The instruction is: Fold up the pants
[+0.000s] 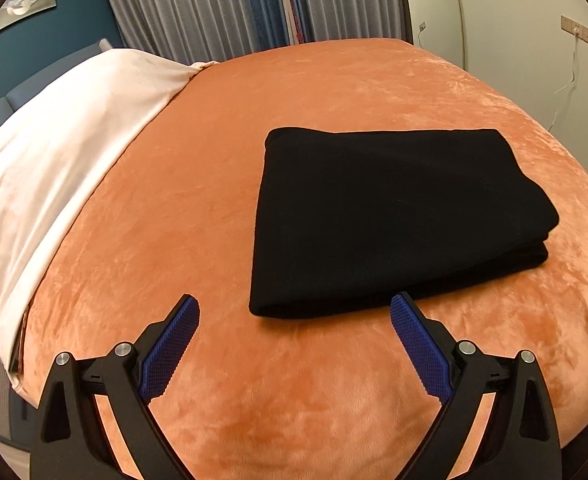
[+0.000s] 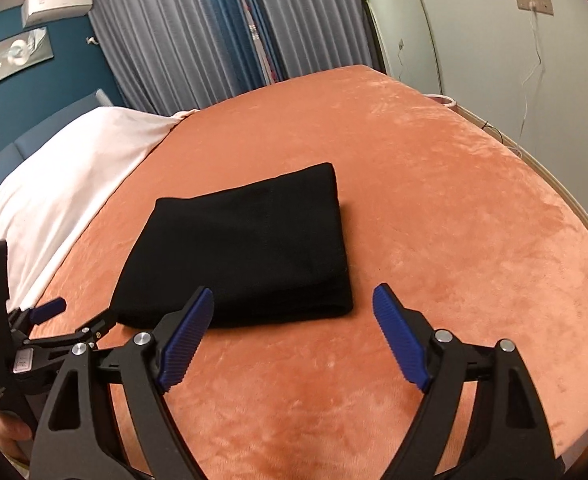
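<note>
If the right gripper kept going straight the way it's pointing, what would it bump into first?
Probably the orange blanket, just right of the folded black pants. The right gripper is open and empty, aimed past the pants' right edge, though depth is hard to judge here.

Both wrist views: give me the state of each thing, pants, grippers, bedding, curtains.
Pants: folded into a flat rectangle, lying free on the blanket.
Left gripper: open, empty.
Right gripper: open, empty.
Orange blanket: spread flat.
White cover: draped at the bed's head.
Curtains: drawn.
</note>
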Demonstrator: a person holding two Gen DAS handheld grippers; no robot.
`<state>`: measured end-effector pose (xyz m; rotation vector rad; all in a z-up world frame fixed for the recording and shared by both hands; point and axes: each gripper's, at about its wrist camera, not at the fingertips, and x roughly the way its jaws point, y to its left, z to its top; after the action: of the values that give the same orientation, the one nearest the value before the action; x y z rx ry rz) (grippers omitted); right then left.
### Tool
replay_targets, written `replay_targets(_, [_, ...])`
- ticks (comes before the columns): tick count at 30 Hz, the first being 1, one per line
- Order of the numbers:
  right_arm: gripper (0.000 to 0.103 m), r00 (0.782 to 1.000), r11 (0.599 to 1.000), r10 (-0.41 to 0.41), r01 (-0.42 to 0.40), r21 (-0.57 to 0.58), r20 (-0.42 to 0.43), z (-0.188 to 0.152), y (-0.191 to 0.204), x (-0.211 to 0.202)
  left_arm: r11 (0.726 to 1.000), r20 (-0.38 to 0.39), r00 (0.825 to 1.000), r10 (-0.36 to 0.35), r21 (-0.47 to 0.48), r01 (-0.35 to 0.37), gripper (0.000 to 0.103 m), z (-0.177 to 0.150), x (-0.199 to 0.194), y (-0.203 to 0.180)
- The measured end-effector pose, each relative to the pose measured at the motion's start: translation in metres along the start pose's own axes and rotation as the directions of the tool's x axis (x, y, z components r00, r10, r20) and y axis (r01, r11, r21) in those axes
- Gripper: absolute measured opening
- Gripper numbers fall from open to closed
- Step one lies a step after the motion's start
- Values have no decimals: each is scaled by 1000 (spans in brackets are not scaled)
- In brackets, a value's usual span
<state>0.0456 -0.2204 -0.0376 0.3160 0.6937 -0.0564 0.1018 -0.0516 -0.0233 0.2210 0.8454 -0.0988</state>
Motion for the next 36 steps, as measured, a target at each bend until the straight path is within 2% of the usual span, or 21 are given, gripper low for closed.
replay_targets(4, [80, 1000, 1000, 10, -10, 4, -18, -3, -2, 4, 1000, 3, 1000, -17, -4, 17, 95, -3, -5, 2])
replay_targets(6, [80, 999, 1000, 10, -9, 13, -34, -3, -7, 8, 995, -29, 995, -93, -47, 92, 95, -1, 4, 12])
replay_targets(9, [80, 998, 999, 22, -20, 44, -57, 1, -17, 15, 966, -109, 970, -215, -170, 195, 95, 4, 33, 36])
replay_targets(10, [80, 997, 998, 30, -26, 52, -65, 2, -20, 19, 958, -119, 966, -229, -204, 202, 95, 5, 40, 44])
replay_targets(12, [80, 996, 997, 41, -35, 65, -84, 6, -25, 28, 954, -134, 967, -215, -242, 178, 95, 8, 53, 57])
replay_targets(14, [80, 995, 998, 24, -18, 58, -99, 10, -26, 39, 963, -134, 976, -170, -234, 135, 95, 12, 58, 61])
replay_targets(18, [80, 995, 998, 25, -20, 56, -99, 14, -24, 50, 987, -96, 994, -59, -155, 44, 95, 18, 52, 53])
replay_targets(20, [80, 994, 999, 26, -21, 50, -108, 15, -21, 57, 992, -86, 996, -39, -126, 28, 95, 20, 52, 48])
replay_targets(36, [80, 993, 999, 21, -15, 52, -114, 22, -15, 74, 991, -95, 993, -63, -120, 52, 95, 28, 65, 42])
